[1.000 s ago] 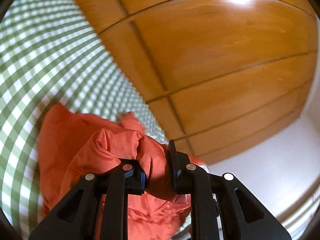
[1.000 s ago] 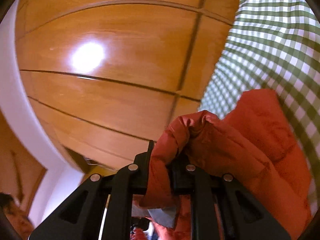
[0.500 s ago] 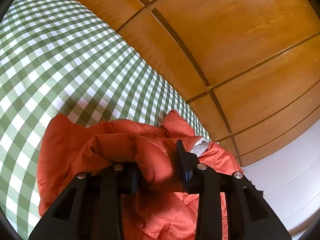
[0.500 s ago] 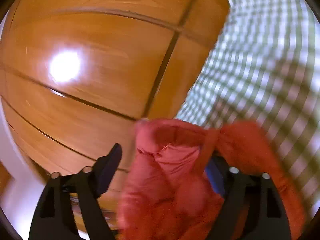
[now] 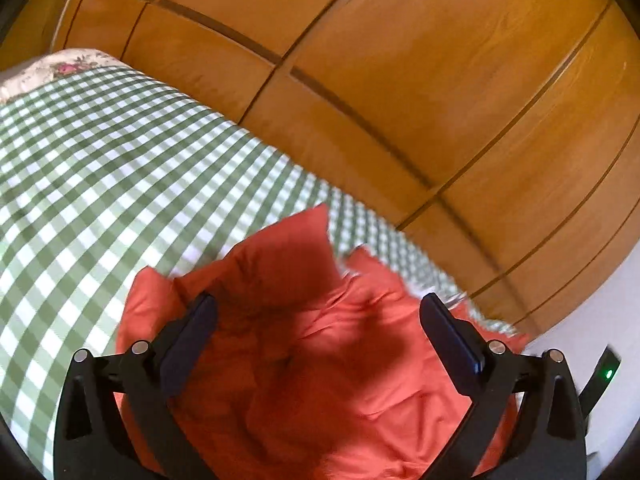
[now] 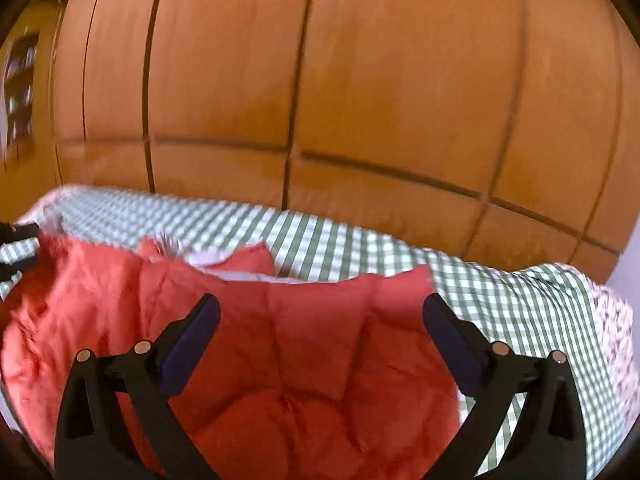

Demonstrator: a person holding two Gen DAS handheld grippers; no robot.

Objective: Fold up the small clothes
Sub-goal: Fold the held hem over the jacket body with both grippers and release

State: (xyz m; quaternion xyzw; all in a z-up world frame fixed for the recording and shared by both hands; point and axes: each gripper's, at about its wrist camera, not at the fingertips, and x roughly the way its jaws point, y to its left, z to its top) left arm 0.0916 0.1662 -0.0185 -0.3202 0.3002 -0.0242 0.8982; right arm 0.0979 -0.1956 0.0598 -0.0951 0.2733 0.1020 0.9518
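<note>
In the left wrist view the left gripper (image 5: 318, 332) has just been opening and stands released, its jaws wide above the orange garment (image 5: 320, 360), which lies rumpled on the green checked bedcover (image 5: 100, 168) near the wooden wardrobe (image 5: 400, 80). In the right wrist view the right gripper (image 6: 320, 332) has likewise just opened, nothing pinched, over the garment, which is laid down but not yet neat, so I judge more folds remain.

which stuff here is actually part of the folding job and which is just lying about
Part of the job:
- orange garment, lying on the bed
- left gripper, jaws just opened, wide apart, off the cloth
- right gripper, jaws just opened, off the cloth too

Just there:
- green checked bedcover
- wooden wardrobe doors
- floral pillow at the bed's far end
</note>
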